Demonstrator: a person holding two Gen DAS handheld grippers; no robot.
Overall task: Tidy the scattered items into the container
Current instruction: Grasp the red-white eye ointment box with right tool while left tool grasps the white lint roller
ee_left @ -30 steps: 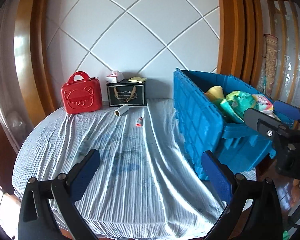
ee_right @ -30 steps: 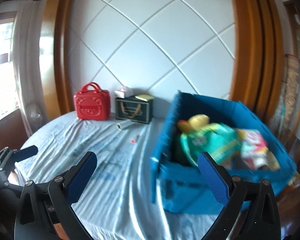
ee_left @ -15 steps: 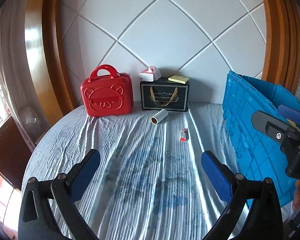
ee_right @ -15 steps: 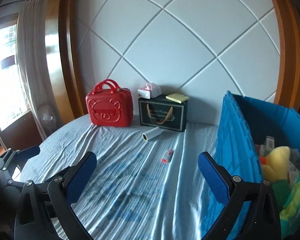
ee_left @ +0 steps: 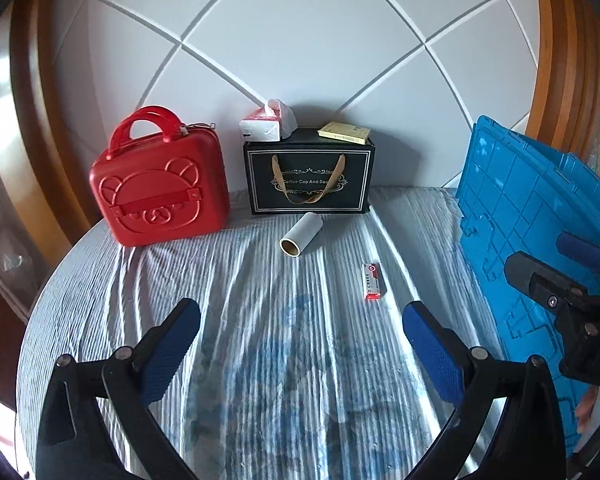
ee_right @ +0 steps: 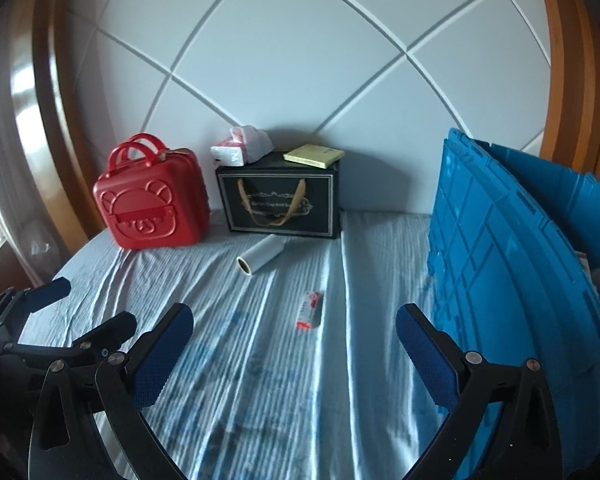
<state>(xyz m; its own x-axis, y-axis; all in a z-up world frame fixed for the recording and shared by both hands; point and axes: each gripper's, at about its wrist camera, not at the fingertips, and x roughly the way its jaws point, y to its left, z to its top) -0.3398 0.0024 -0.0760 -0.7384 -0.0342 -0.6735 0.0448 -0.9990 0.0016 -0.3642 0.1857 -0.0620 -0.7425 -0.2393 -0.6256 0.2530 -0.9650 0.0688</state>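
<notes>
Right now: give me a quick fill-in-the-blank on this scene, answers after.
1. The red case bears a ____ face.
2. The white roll lies on its ____.
3. The yellow pad rests on top of the ____ box.
4. Both the left gripper and right gripper are ____.

Answers: bear; side; black; open

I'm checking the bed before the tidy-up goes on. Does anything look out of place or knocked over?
Two small things lie loose on the sheet: a white roll tipped on its side before the black gift box, and a small red-and-white packet nearer the blue crate. Nothing looks spilled or damaged.
</notes>
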